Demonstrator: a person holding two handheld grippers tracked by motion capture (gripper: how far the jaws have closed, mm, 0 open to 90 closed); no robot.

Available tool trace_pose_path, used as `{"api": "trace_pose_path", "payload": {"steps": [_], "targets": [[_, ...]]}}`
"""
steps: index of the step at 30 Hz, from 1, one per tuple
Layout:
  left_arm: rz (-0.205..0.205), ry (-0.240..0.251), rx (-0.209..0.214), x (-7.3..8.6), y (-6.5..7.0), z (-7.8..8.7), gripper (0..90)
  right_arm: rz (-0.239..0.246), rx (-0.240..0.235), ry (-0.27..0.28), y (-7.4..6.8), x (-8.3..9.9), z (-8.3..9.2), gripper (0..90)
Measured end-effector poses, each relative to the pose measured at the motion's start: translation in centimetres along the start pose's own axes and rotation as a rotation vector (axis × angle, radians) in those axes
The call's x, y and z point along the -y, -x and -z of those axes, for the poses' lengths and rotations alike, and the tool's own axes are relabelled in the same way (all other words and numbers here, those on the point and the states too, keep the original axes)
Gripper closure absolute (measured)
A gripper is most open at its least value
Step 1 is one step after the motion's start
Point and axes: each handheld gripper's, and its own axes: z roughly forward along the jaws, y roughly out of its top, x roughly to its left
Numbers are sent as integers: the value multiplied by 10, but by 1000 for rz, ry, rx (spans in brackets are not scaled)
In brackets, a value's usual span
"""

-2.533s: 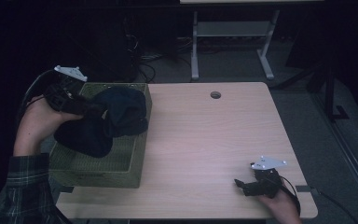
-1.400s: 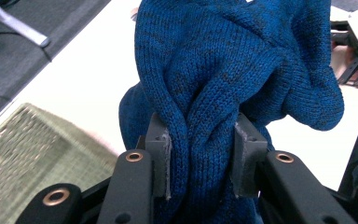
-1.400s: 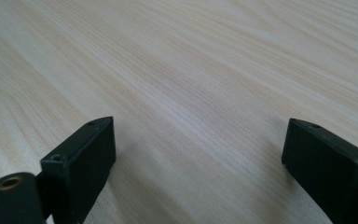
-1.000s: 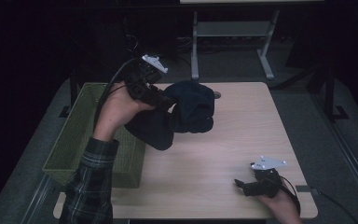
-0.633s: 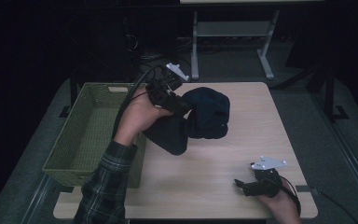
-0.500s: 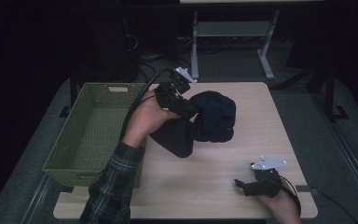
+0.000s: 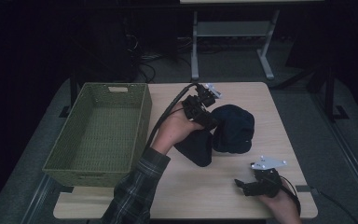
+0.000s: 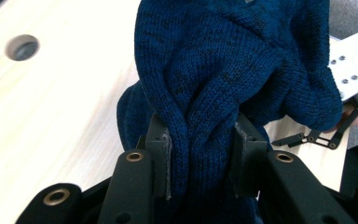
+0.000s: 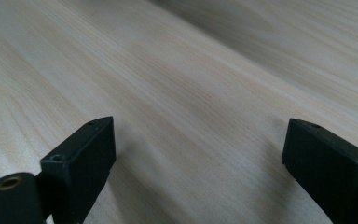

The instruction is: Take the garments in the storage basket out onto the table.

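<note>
A dark blue knitted garment [image 7: 230, 133] hangs bunched over the middle of the wooden table [image 7: 242, 196], its lower folds touching the top. My left gripper [image 7: 209, 120] is shut on a thick fold of that knitted garment [image 8: 223, 79], which fills the space between both pads [image 8: 166, 158]. Near the table's front right corner my right gripper [image 7: 240, 185] rests low over the wood, jaws wide apart with nothing between them [image 9: 196, 154].
A green woven basket [image 7: 63, 161] stands at the left side of the table, with nothing inside it. A round cable hole [image 8: 22, 46] is in the tabletop. Beyond the table stands a white metal frame [image 7: 233, 32] on the dark floor.
My left gripper has carried the knitted garment out of the basket, rightward and down to the middle of the table. The right gripper has stayed where it was.
</note>
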Motion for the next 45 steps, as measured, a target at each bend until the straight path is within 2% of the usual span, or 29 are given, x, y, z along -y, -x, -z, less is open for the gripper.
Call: {"api": "trace_pose_path", "payload": {"steps": [7, 12, 17, 20, 24, 27, 31, 36, 39, 45], "targets": [[9, -17, 34, 0, 3, -42, 653, 0, 1, -2, 0, 0, 0, 92], [21, -50, 52, 6, 0, -73, 653, -2, 1, -5, 0, 0, 0, 93], [42, -53, 62, 15, -5, -90, 651, -3, 0, -4, 0, 0, 0, 93], [32, -73, 65, 20, -6, -96, 639, -7, 1, -4, 0, 0, 0, 92], [28, -60, 53, 20, -6, -92, 580, -5, 1, -4, 0, 0, 0, 92], [17, -52, 40, 20, -5, -84, 471, -5, 0, -3, 0, 0, 0, 92], [10, -15, 36, 21, -5, -67, 379, -2, 1, -5, 0, 0, 0, 92], [4, 19, 36, 27, -4, -43, 340, 0, 1, -5, 0, 0, 0, 92], [-9, 22, 21, 32, -4, -29, 331, -1, 1, -3, 0, 0, 0, 92], [6, 57, -22, 47, -2, -7, 334, -2, 1, -3, 0, 0, 0, 92]]}}
